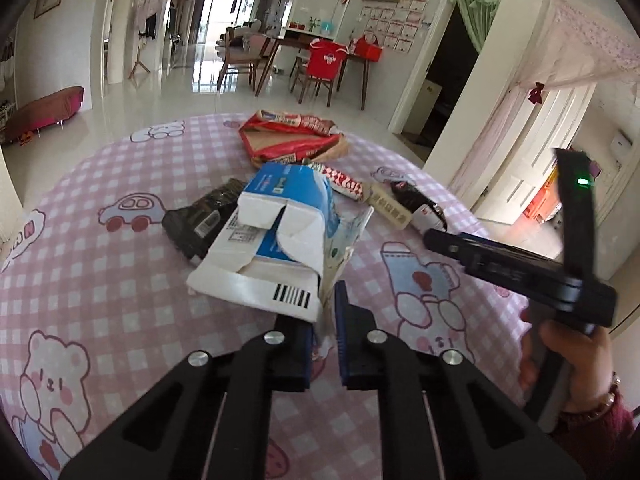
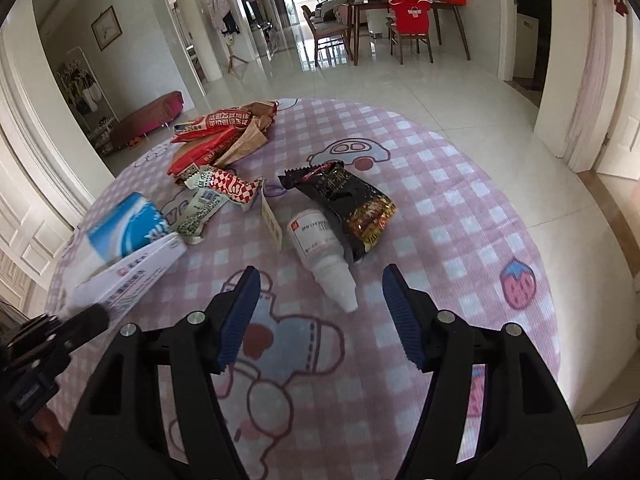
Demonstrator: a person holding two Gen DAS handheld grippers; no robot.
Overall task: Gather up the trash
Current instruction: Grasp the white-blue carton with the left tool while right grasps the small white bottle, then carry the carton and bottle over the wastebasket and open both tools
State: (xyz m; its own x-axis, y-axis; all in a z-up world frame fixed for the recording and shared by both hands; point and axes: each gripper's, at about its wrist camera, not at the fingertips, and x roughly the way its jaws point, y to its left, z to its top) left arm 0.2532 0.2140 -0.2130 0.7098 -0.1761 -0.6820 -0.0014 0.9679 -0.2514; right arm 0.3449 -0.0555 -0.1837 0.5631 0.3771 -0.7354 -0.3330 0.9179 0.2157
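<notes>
My left gripper is shut on a torn white and blue carton and holds it above the pink checked cloth; the carton also shows at the left of the right wrist view. My right gripper is open and empty, just short of a small white bottle lying on its side. A black snack wrapper lies beside the bottle. A red and white wrapper, a red paper bag and a black wrapper lie further off.
The trash lies on a round table with a pink checked cartoon cloth. Beyond it is glossy tiled floor, a dining table with chairs and a low pink bench. The right gripper's body shows at right.
</notes>
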